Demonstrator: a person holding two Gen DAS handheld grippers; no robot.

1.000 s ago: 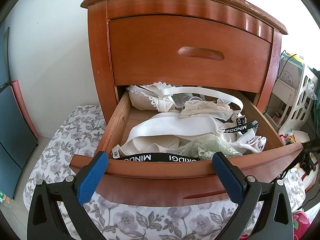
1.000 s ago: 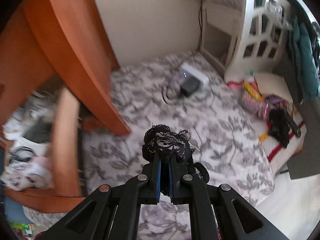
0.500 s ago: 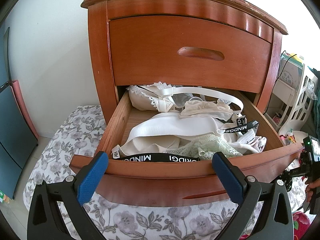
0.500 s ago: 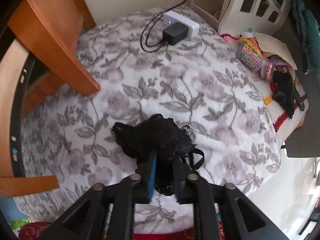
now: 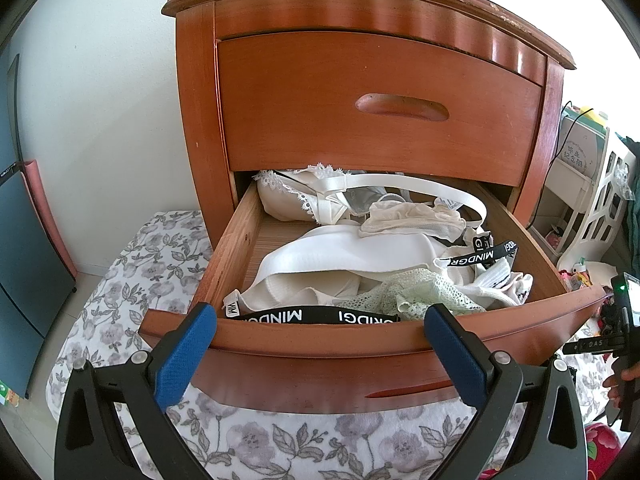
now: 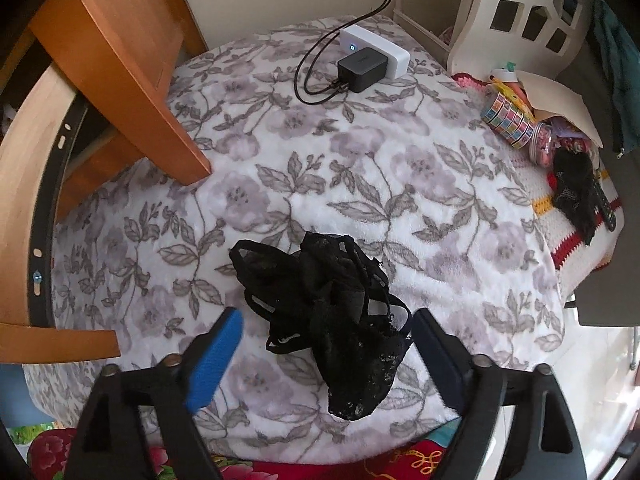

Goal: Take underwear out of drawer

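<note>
Right gripper points steeply down at the floral blanket, and its jaws have just been opening: they now stand wide, the blue pads clear of the cloth. Between them, reaching from the gap toward 12 o'clock, lies the black lace underwear, let go and resting in a crumpled heap on the blanket, its long axis running roughly from 10 o'clock to 5 o'clock. That piece is out of the drawer, so I judge this one delivered.

The coming move turns on the open drawer. In the left wrist view it sits straight ahead at 12 o'clock, and the left gripper hangs released just before its front rim, much the nearer of the two. From the right gripper the drawer lies off at 9 o'clock. More underwear remains inside: white pieces, a pale green lace one and a black waistband lying crosswise along the front wall.

Its white lettering, upside down, reads "MINDGI"; a second band at 2 o'clock shows "MINDGR", and the rest is hidden.
</note>
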